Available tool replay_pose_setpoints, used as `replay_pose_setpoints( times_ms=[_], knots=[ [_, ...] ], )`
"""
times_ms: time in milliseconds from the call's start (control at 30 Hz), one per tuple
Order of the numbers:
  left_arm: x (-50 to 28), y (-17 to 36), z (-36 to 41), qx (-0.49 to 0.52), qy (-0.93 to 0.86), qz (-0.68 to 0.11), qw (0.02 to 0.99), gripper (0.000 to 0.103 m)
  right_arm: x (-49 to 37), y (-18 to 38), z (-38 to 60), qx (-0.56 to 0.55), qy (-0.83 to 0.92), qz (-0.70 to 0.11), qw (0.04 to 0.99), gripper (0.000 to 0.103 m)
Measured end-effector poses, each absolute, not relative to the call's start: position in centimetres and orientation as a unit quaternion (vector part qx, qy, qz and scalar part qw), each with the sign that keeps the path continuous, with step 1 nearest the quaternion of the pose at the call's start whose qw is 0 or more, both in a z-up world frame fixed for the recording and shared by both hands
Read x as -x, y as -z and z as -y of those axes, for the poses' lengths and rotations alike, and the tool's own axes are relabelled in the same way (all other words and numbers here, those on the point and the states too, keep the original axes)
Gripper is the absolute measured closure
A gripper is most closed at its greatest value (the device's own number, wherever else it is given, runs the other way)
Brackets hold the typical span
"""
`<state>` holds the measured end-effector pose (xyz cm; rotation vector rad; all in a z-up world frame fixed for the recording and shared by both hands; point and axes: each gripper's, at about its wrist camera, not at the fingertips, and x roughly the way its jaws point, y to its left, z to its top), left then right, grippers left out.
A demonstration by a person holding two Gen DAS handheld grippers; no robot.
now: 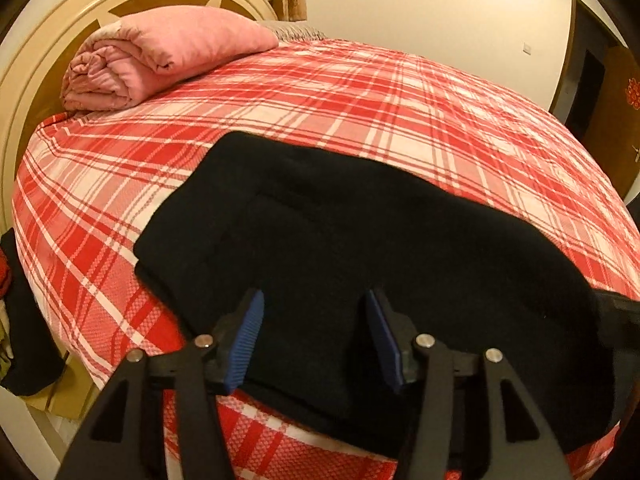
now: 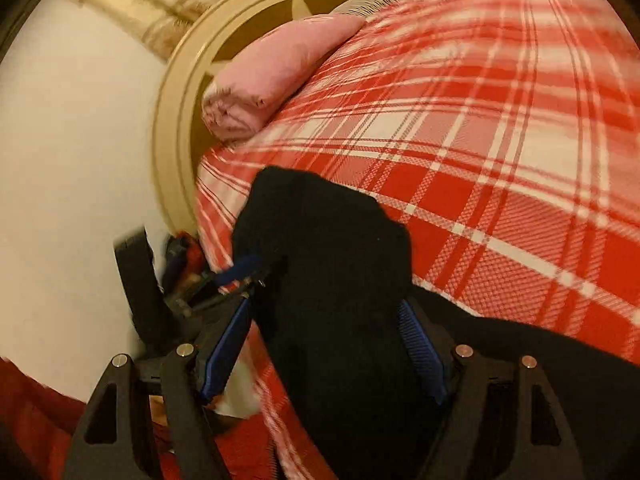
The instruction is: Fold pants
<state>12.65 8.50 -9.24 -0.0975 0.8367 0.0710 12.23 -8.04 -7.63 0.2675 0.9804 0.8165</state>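
Black pants point(image 1: 360, 240) lay folded on the bed point(image 1: 360, 92), near its front edge, on the red-and-white plaid cover. Pink quilt point(image 1: 160, 56), rolled, sat well behind the pants, against the cream headboard point(image 1: 52, 52).

Left hand-held gripper point(image 1: 314, 332) hovered over the pants' near edge, jaws spread, blue pads point(image 1: 244, 344) either side of black cloth but not pressing it.

Right hand-held gripper point(image 2: 324, 344) at the pants' point(image 2: 332, 260) other end, jaws spread wide; a bunched fold of cloth stood between the pads point(image 2: 424, 352). Right pad seemed to touch cloth, left pad point(image 2: 224, 356) stood clear of it. No pinch seen.

In the right wrist view the left hand-held gripper point(image 2: 240, 266) showed just left of the pants. Wall behind the headboard plain cream.
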Motion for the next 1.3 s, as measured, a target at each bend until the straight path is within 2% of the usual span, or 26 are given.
replay_pose_setpoints(
  times_ms=[267,367,500,600,733,833,1033,1300],
  knots=[
    [-12.4,9.3,-8.5,0.047,-0.034,-0.406,0.912,0.045,-12.0,9.1,9.3,-0.12,-0.377,-0.49,0.777,0.027],
    [-12.4,9.3,-8.4,0.047,-0.036,-0.406,0.912,0.045,-13.5,9.4,9.2,-0.157,-0.391,-0.478,0.771,0.027],
    [-12.4,9.2,-8.6,0.053,-0.035,-0.409,0.91,0.045,-14.3,8.5,7.9,-0.142,-0.376,-0.447,0.799,0.025],
    [-12.3,9.2,-8.7,0.05,-0.033,-0.41,0.91,0.045,-14.2,8.8,7.5,-0.174,-0.406,-0.461,0.769,0.025],
    [-12.4,9.2,-8.8,0.053,-0.03,-0.412,0.909,0.044,-12.7,8.2,6.4,-0.127,-0.47,-0.477,0.732,0.025],
    [-12.3,9.2,-8.9,0.056,-0.03,-0.411,0.909,0.044,-13.3,8.2,5.9,-0.097,-0.45,-0.477,0.749,0.025],
    [-12.3,9.2,-8.9,0.058,-0.029,-0.412,0.909,0.044,-16.5,9.2,4.3,-0.142,-0.411,-0.453,0.778,0.025],
    [-12.2,9.2,-9.1,0.06,-0.026,-0.413,0.908,0.044,-14.7,8.7,6.8,-0.108,-0.363,-0.463,0.801,0.025]
  ],
)
